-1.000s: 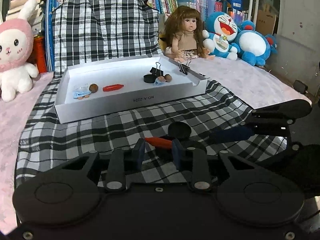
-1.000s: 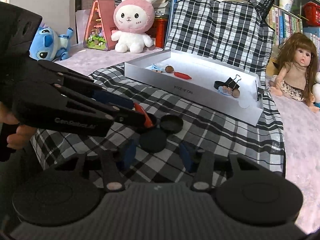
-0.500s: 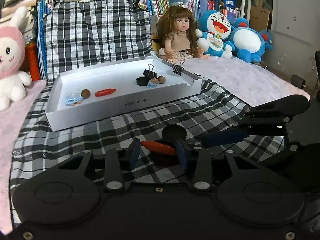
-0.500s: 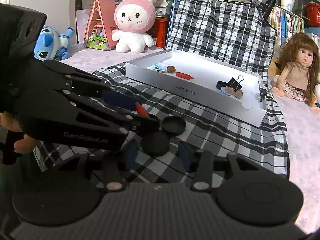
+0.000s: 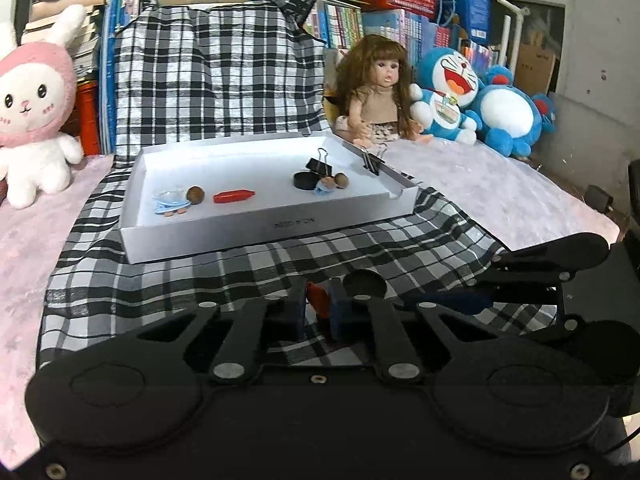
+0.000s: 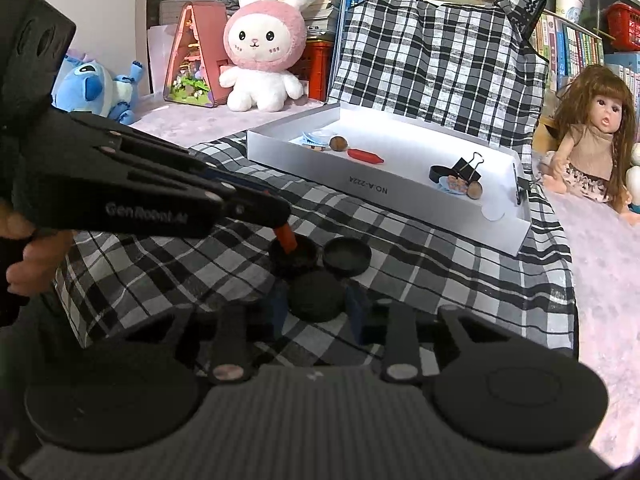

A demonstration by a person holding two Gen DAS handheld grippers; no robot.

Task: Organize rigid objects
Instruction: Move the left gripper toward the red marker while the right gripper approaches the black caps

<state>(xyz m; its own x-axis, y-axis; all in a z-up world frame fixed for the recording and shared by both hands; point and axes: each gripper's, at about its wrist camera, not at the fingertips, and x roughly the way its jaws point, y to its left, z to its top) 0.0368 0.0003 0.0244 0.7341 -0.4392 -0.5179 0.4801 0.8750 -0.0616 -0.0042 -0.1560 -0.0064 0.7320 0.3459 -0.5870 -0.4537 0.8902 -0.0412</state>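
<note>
My left gripper point(image 5: 318, 314) is shut on a small red piece point(image 5: 318, 302), pinched between its blue pads. In the right wrist view that red piece point(image 6: 286, 238) hangs from the left gripper's tip point(image 6: 276, 214) over a black round cap point(image 6: 296, 258) on the checked cloth. A second black cap point(image 6: 346, 256) lies beside it. My right gripper point(image 6: 316, 316) is closing on a third black cap point(image 6: 316, 294), its pads against both sides. The white box point(image 5: 260, 232) behind holds another red piece point(image 5: 234, 197), a nut point(image 5: 196, 194) and a binder clip point(image 5: 320, 164).
The checked cloth point(image 5: 160, 276) covers the table's middle, with pink cover on both sides. A doll point(image 5: 380, 92), blue plush toys point(image 5: 480, 108) and a pink rabbit plush point(image 5: 32, 112) stand at the back. A hand point(image 6: 24, 264) holds the left gripper.
The left jaws closed on the red piece, which now stands end-on instead of lying across. The right jaws narrowed onto the black cap. Both hands stayed about where they were.
</note>
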